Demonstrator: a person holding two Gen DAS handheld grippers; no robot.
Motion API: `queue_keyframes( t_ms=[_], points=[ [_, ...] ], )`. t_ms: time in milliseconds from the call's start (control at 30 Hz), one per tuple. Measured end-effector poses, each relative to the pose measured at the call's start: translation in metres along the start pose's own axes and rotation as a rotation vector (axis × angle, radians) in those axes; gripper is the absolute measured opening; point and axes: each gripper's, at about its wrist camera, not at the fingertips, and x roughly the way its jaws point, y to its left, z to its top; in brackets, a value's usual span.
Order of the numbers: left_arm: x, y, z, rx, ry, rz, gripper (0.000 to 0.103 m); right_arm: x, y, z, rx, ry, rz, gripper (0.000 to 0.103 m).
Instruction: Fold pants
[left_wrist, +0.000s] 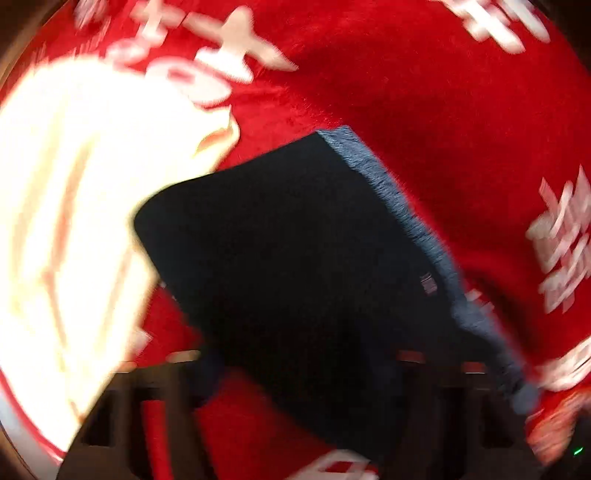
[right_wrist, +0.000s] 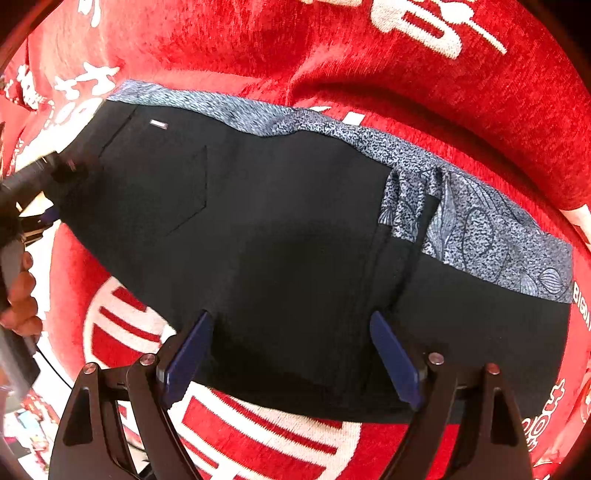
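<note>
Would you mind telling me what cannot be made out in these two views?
1. Grip of the left gripper: the pants cover its fingertips in the left wrist view; in the right wrist view it is small and blurred.
2. White patch, left wrist view: overexposed and motion-blurred.
3. Pants label, right wrist view: too small to read.
4. Hand, right wrist view: cut off by the left edge.

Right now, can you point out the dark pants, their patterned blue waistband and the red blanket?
Dark pants (right_wrist: 258, 229): right wrist view, on the plain dark seat.
Patterned blue waistband (right_wrist: 476, 229): right wrist view, on its leaf-printed lining.
Red blanket (right_wrist: 240, 37): right wrist view, on bare red pile above the pants.
</note>
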Motion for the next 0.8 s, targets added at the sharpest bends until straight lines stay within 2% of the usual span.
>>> queue_keyframes(
  t_ms=[67,167,267,333,400,433,467,533,567,633,700,733,767,800],
  points=[
    [-0.006,-0.006,-0.003,0.071,-0.028,0.008,0.040,-0.015,-0.002,0.010,0.013,-0.010,0.012,0.089],
    [-0.017,-0.030,-0.014,0.242,-0.095,0.089,0.039,-0.039,0.002,0.032,-0.005,-0.027,0.058,0.089],
    [-0.022,-0.044,-0.025,0.328,-0.140,0.149,0.039,-0.058,0.013,0.065,-0.039,-0.019,0.137,0.089],
    [-0.021,-0.040,-0.025,0.285,-0.133,0.131,0.039,-0.067,0.027,0.083,-0.066,-0.026,0.161,0.089],
    [-0.015,-0.021,-0.017,0.148,-0.072,0.056,0.045,-0.071,0.037,0.095,-0.076,-0.042,0.173,0.089],
    [-0.011,-0.012,-0.013,0.092,-0.043,0.022,0.054,-0.071,0.044,0.102,-0.082,-0.037,0.190,0.089],
    [-0.007,-0.004,-0.010,0.035,-0.013,-0.020,0.069,-0.069,0.050,0.105,-0.087,-0.030,0.200,0.089],
    [-0.001,0.009,-0.007,-0.065,0.002,-0.117,0.084,-0.063,0.065,0.110,-0.109,-0.011,0.215,0.089],
    [0.000,0.013,-0.008,-0.092,-0.007,-0.140,0.084,-0.060,0.072,0.113,-0.123,-0.004,0.215,0.089],
    [0.003,0.012,-0.005,-0.116,-0.013,-0.142,0.084,-0.057,0.084,0.122,-0.154,0.002,0.213,0.089],
    [0.003,0.004,-0.004,-0.095,-0.035,-0.092,0.079,-0.055,0.095,0.130,-0.180,0.010,0.216,0.089],
    [0.003,-0.003,-0.005,-0.054,-0.043,-0.043,0.056,-0.054,0.104,0.138,-0.194,0.022,0.225,0.089],
    [0.003,-0.013,-0.008,0.024,-0.054,0.021,0.049,-0.053,0.111,0.145,-0.203,0.035,0.236,0.089],
    [0.000,-0.018,-0.011,0.063,-0.073,0.044,0.046,-0.052,0.116,0.150,-0.209,0.042,0.242,0.089]
  ],
)
